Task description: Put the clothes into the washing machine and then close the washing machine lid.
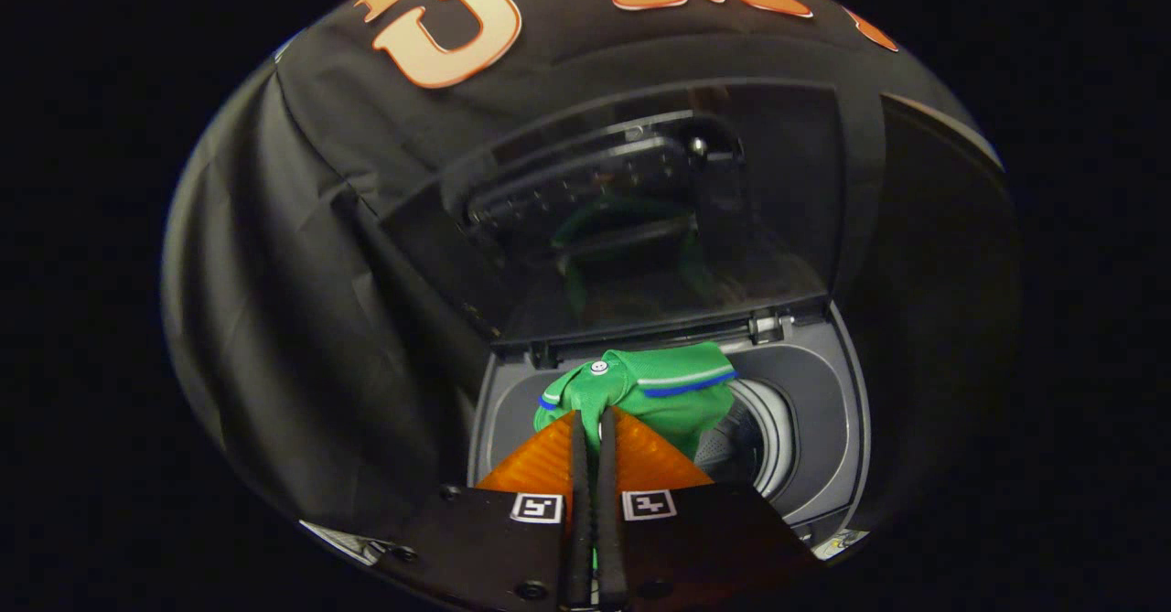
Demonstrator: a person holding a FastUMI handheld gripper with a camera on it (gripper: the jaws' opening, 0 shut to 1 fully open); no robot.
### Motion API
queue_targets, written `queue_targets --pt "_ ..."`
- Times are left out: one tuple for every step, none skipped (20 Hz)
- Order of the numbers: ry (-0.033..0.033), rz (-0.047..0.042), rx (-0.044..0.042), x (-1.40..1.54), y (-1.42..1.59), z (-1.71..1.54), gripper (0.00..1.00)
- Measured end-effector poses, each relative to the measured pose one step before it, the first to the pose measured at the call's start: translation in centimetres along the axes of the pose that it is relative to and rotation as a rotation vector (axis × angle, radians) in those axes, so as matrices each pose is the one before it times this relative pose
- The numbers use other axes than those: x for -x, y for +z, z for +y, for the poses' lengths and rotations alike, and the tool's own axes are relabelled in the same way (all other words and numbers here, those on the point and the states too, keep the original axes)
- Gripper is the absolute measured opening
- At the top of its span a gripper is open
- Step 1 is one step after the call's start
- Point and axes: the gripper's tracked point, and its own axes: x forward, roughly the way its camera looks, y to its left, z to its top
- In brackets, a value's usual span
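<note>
Left of the claw hangs creased black cloth wall (274, 301), close against the left rim of the grey top-loading washing machine (823, 429); little free room on that side. The machine's grey plastic top deck rings a round drum opening (764, 438) with a pale metal rim, seen just ahead and right of the fingers; the drum's left half is covered by the garment and the fingers, so only the right arc of the rim shows.

The claw (595, 429) sits above the opening, fingers pressed nearly together and pinching the green knit polo shirt with white-and-blue striped collar trim and a white button (659, 388). The fabric bunches up right at and beyond the fingertips, hanging over the mouth of the drum, touching or just above its back-left edge; cannot tell which. A sliver of green shows low between the fingers.

Beyond the shirt, the dark tinted see-through lid (640, 219) stands raised, hinged along the back edge of the deck, so the opening is unblocked from above. A faint green reflection of the shirt shows in the lid. Hinge hardware (767, 327) sits at the lid's lower right corner. Right of the machine everything is dark and hard to make out.
</note>
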Motion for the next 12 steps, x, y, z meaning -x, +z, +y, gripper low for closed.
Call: queue_targets --pt "-0.01311 0.01780 -0.00093 -1.082 -0.700 -0.438 0.10" --pt "-0.00541 0.01750 -0.00316 -0.795 -0.746 -0.350 0.10" --pt "-0.00921 0.01503 -0.00369 -1.114 -0.669 -0.380 0.11" --pt "-0.01365 0.01247 0.00718 -0.741 -0.358 -0.720 0.10" --pt "-0.01291 0.00103 0.01003 -0.969 -0.159 -0.519 0.11" --pt "-0.01076 0.01137 0.01105 -0.893 -0.347 -0.366 0.10" --pt "-0.00679 0.01188 0.00777 -0.509 -0.439 -0.194 0.10" --pt "0.00109 0.00220 0.00073 -0.633 -0.153 0.054 0.11" --pt "-0.00404 0.00534 0.00252 -0.722 -0.154 -0.125 0.11" --pt "-0.00911 0.01273 0.00718 -0.551 -0.439 -0.277 0.11" --pt "-0.01004 0.01456 0.00703 -0.668 -0.505 -0.280 0.10" --pt "-0.00426 0.01648 0.00364 -0.624 -0.667 -0.064 0.10"
